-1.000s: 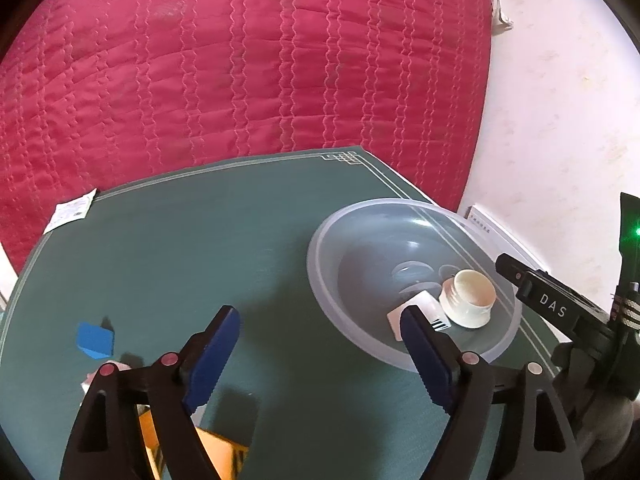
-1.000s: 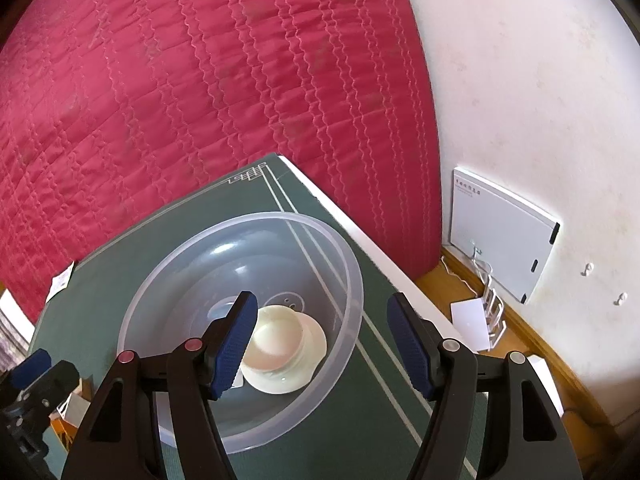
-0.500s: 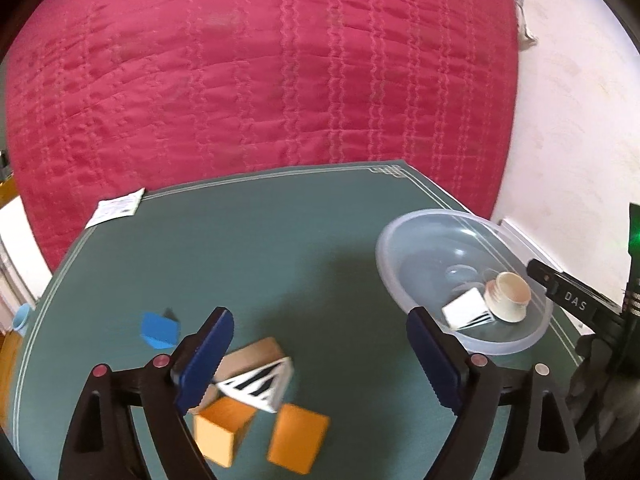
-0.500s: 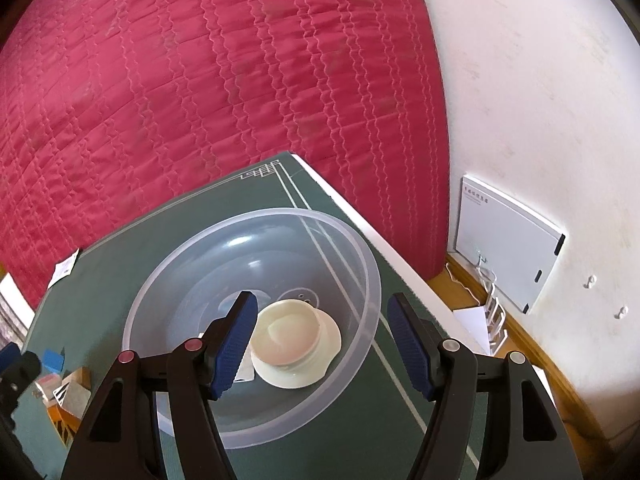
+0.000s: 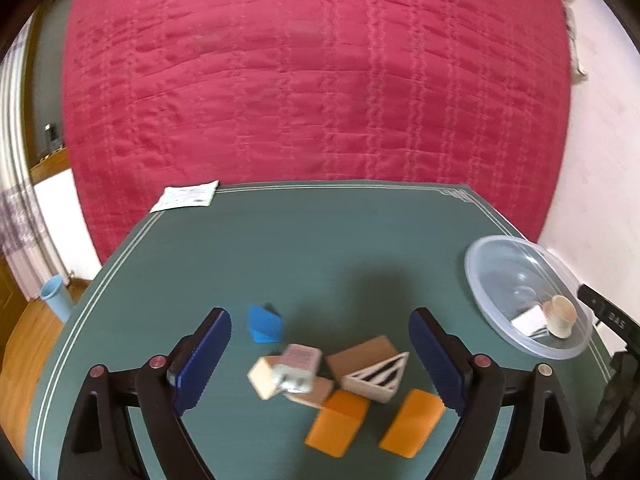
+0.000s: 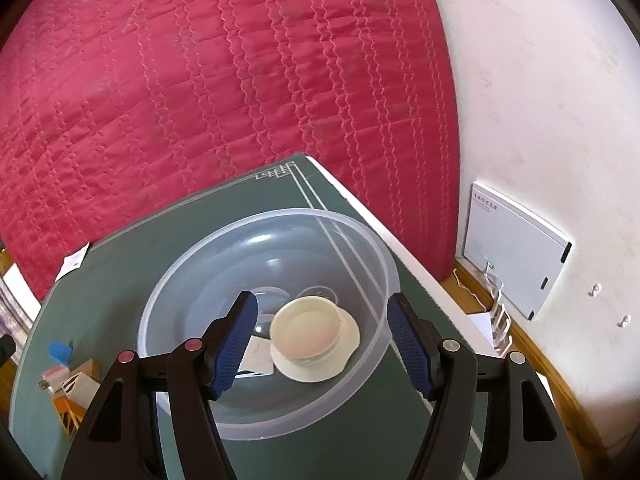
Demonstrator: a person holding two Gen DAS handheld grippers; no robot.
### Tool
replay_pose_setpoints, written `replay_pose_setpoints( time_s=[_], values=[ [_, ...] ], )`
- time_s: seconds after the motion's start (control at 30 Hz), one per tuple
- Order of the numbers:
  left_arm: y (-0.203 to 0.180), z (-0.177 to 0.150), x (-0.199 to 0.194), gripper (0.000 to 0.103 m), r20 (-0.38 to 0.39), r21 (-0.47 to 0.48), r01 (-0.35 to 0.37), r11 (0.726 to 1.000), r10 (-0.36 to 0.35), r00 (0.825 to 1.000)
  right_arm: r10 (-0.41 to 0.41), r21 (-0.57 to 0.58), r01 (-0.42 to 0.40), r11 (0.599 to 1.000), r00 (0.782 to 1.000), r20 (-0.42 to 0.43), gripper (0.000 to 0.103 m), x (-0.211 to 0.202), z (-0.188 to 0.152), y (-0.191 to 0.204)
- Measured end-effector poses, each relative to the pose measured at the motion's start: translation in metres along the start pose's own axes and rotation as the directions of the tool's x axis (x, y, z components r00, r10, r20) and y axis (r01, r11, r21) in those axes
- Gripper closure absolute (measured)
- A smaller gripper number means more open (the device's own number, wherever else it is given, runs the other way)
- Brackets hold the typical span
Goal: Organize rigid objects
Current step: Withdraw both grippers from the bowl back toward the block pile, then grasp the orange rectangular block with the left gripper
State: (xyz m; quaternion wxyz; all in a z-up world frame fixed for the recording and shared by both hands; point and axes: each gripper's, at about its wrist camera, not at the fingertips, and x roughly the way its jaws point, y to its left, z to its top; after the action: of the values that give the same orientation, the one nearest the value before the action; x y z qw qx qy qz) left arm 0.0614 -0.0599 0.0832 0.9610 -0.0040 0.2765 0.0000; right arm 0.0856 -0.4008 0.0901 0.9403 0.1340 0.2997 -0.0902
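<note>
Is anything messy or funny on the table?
Yes. The blocks lie in a jumbled heap on the green table, some leaning on each other, not in the clear bowl. Nothing looks spilled or broken.

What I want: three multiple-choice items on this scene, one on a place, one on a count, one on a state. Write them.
1. Where is the cream cup? A on the floor; B inside the clear bowl; C on a chair.
2. How many orange blocks lie on the table? A one; B two; C four.
3. How is the right claw? A shut on the cup; B open, holding nothing; C shut on the bowl's rim.
Key: B, the cup sits on the bowl's floor; B, two orange blocks lie side by side; B, its pads stand apart over the bowl, touching nothing.
</note>
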Motion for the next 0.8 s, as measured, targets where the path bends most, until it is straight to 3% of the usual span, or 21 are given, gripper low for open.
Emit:
replay_pose_setpoints(
  time_s=[0.3, 0.8],
  values=[
    [0.023, -0.010, 0.000, 0.010, -0.026, -0.033, -0.037, 0.999, 0.036, 0.999, 0.100, -0.042, -0.100, 0.994, 0.995, -0.010, 0.034, -0.021, -0.008, 0.026],
    [0.022, -0.042, 0.005, 0.009, -0.101, 0.047, -0.029, 0.998, 0.034, 0.994, 0.272, -0.195, -0.283, 0.939, 0.959, -0.082, 0.032, -0.056, -0.049, 0.093]
  ],
)
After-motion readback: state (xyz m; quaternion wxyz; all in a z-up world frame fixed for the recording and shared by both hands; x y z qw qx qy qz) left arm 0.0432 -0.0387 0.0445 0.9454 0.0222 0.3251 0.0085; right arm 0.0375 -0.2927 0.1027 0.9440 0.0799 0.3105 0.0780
